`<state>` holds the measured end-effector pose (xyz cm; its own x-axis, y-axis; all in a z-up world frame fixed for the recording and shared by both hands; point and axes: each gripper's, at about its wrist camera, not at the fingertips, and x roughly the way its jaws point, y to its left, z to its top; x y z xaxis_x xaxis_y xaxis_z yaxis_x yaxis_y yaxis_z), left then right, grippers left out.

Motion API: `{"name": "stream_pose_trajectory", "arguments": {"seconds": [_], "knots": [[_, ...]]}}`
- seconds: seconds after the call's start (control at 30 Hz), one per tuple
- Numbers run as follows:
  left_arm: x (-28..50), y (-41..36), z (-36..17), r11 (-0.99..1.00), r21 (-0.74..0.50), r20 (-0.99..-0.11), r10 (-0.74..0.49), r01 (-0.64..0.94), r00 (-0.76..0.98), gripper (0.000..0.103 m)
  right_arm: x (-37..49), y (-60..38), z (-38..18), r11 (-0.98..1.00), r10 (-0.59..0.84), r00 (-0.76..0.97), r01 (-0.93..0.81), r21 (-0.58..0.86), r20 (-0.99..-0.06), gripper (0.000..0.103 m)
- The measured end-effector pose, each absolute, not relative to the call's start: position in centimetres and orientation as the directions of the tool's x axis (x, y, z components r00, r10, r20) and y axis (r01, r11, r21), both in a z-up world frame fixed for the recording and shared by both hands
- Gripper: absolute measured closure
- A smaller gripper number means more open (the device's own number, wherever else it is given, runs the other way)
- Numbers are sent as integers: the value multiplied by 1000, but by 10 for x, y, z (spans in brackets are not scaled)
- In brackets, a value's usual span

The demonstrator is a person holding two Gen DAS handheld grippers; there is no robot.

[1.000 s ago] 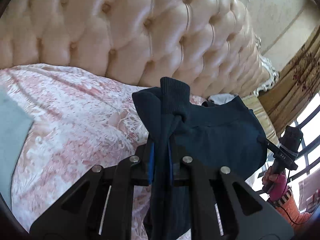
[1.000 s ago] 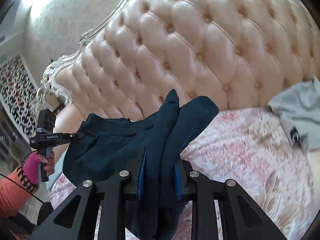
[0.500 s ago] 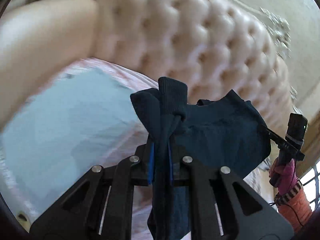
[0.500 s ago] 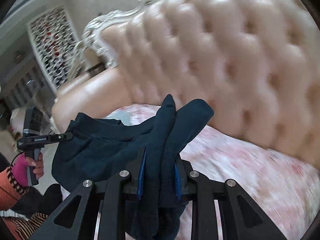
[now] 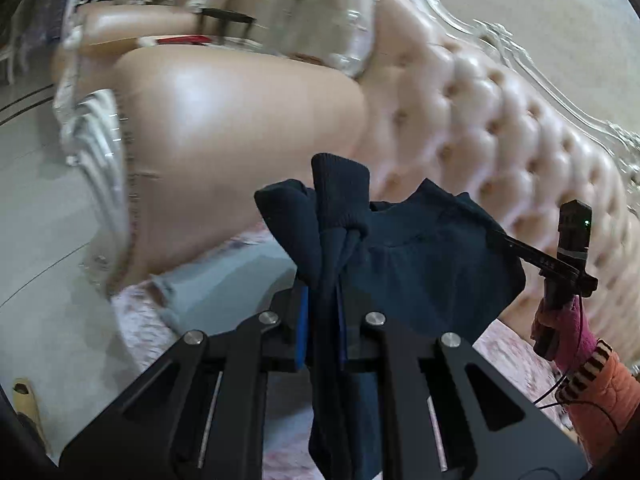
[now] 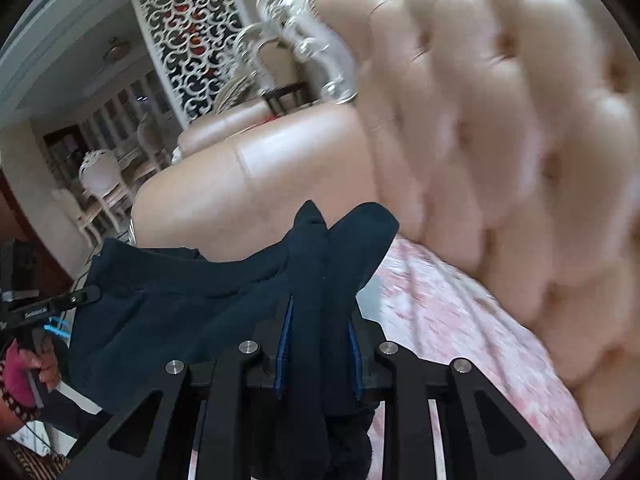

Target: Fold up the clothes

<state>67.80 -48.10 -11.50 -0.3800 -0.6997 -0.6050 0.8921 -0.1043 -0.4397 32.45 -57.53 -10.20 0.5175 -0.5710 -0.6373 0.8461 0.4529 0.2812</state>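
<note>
A dark navy garment [image 5: 420,276] hangs in the air between both grippers, above the sofa seat. My left gripper [image 5: 322,320] is shut on a bunched, ribbed edge of it, which sticks up past the blue pads. In the right wrist view the same navy garment [image 6: 192,312] stretches leftward, and my right gripper [image 6: 320,344] is shut on another thick fold of it. Each view shows the other gripper at the far end of the cloth, held by a hand in a pink glove [image 5: 560,332]. A light blue cloth [image 5: 224,284] lies on the seat below.
A tufted peach leather sofa back [image 5: 500,128] and padded armrest [image 5: 240,140] stand close ahead. The seat has a pink floral cover [image 6: 440,312]. Beyond the armrest are pale floor tiles [image 5: 36,200], a carved white screen [image 6: 188,32] and dining chairs [image 6: 100,184].
Both grippers have swung sideways along the sofa with the navy garment still clamped; the view went from the tufted back to the armrest end, and the grey garment left the right view.
</note>
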Motion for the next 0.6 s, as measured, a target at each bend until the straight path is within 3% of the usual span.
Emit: {"name": "stream_pose_trajectory", "arguments": {"seconds": [0.23,0.53,0.6], "knots": [[702,-488,-148,-27,-438,-628,-706,899,-327,89,367,-633,-147,494,-507,538,822,284,-674,79],[712,-489,-185,30,-477,-652,-682,878,-331,89,343,-643,-191,426,-481,527,839,339,-700,79],[716,-488,-196,53,-479,-671,-666,876,-326,87,337,-645,-209,390,-464,510,852,350,-724,70]]}}
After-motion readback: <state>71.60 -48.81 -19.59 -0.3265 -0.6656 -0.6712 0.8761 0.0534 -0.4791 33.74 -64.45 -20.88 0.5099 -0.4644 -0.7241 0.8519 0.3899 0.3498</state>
